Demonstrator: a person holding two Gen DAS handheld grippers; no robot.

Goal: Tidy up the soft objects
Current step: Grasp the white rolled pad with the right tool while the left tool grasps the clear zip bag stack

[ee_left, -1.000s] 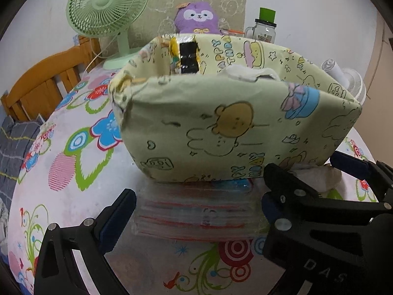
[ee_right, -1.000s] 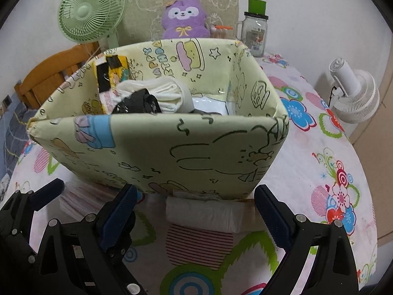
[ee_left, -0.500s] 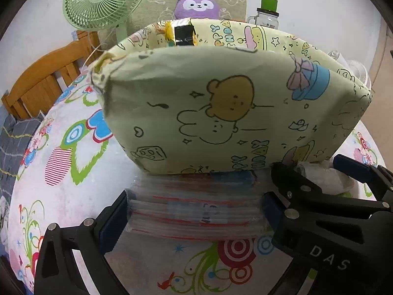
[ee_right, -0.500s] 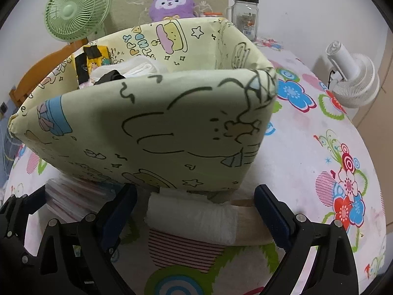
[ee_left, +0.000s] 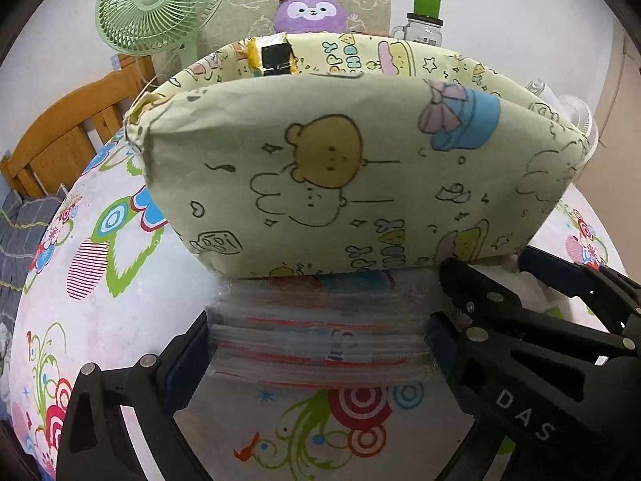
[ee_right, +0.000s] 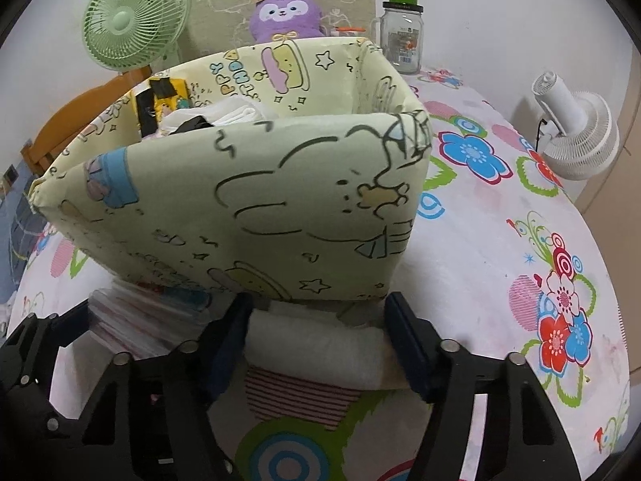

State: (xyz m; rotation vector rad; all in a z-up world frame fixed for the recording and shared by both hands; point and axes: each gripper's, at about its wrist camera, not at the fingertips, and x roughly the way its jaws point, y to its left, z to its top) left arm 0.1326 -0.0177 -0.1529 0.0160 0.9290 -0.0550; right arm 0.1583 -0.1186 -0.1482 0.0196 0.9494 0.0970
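Both grippers now grip at the fabric bin [ee_right: 256,208]; our right jaws have just been closing.
We hold the stack of clear bags [ee_left: 316,340] in our left gripper [ee_left: 316,344] and the white roll [ee_right: 316,344] in our right gripper [ee_right: 320,340], both on the table just before the bin; next we lift them over its rim.

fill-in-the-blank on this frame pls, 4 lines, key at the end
1. The left gripper has its fingers against a stack of clear ____ bags.
2. The right gripper has just been closing around a rolled ____ cloth.
3. Behind the fabric bin sits a ____ plush toy.
4. The glass jar has a ____ lid.

Missing words: plastic; white; purple; green
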